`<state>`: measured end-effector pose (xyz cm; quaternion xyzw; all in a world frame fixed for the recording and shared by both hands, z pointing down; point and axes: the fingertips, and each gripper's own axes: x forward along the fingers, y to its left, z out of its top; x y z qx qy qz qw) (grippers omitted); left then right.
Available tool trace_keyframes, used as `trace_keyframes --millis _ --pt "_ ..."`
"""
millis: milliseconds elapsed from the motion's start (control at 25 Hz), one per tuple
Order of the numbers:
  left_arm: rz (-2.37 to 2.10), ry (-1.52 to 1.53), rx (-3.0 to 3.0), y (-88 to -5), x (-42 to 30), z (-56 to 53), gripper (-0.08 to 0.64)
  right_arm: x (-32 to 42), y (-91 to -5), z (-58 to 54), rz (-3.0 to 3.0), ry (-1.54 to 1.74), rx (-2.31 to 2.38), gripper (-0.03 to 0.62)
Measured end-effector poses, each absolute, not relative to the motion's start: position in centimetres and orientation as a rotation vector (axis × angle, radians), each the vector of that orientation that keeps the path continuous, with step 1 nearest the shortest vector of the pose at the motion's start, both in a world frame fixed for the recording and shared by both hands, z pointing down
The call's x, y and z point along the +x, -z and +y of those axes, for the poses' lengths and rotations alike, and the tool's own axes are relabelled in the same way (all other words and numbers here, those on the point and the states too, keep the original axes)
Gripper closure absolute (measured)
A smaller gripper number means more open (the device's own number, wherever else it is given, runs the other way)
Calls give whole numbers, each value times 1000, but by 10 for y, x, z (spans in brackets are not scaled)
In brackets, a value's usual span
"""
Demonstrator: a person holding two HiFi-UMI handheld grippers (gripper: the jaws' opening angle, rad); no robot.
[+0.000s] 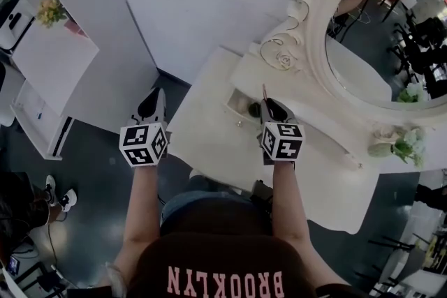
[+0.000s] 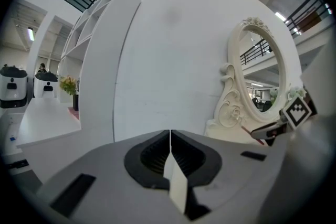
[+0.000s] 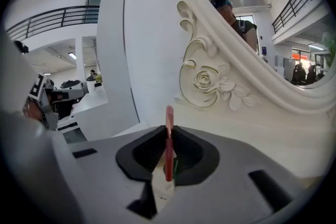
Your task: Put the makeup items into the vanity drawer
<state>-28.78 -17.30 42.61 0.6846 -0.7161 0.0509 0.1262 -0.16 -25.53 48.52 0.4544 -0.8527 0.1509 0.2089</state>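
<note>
Right tool (image 3: 168, 159) is clamped on a thin red makeup pencil (image 3: 169, 136) that stands up between its jaws, and the left tool (image 2: 170, 164) is pressed together, empty. Only the head view shows the open vanity drawer (image 1: 235, 102) just beside the right tool's tip. Both forearms reach forward, the left one past the tabletop (image 1: 206, 139) edge.

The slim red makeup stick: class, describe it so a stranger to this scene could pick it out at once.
Find the cream vanity with its oval mirror framed in carved roses. Just below the frame, by the open drawer, the right hand-held gripper is shut on the stick. It is the only red thing there, thin as a pencil and standing up past the jaws.
</note>
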Motion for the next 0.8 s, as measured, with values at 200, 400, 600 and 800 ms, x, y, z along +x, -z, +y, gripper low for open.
trace_keyframes --millis 200,400,600,800 --pt "-2076 -160 1959 -438 -288 -168 552 -13 -504 -248 -2336 -398 1151 560" --pt "-2071 -180 1909 -452 -292 -160 552 -20 -517 -244 -2327 -407 1090 560" --pt "-2057 -201 1884 -465 -290 -155 552 -27 -531 -238 -2320 -384 1019 469" --pt "-2053 -212 1875 -469 -291 -151 552 -28 -531 -237 -2326 -394 1027 419"
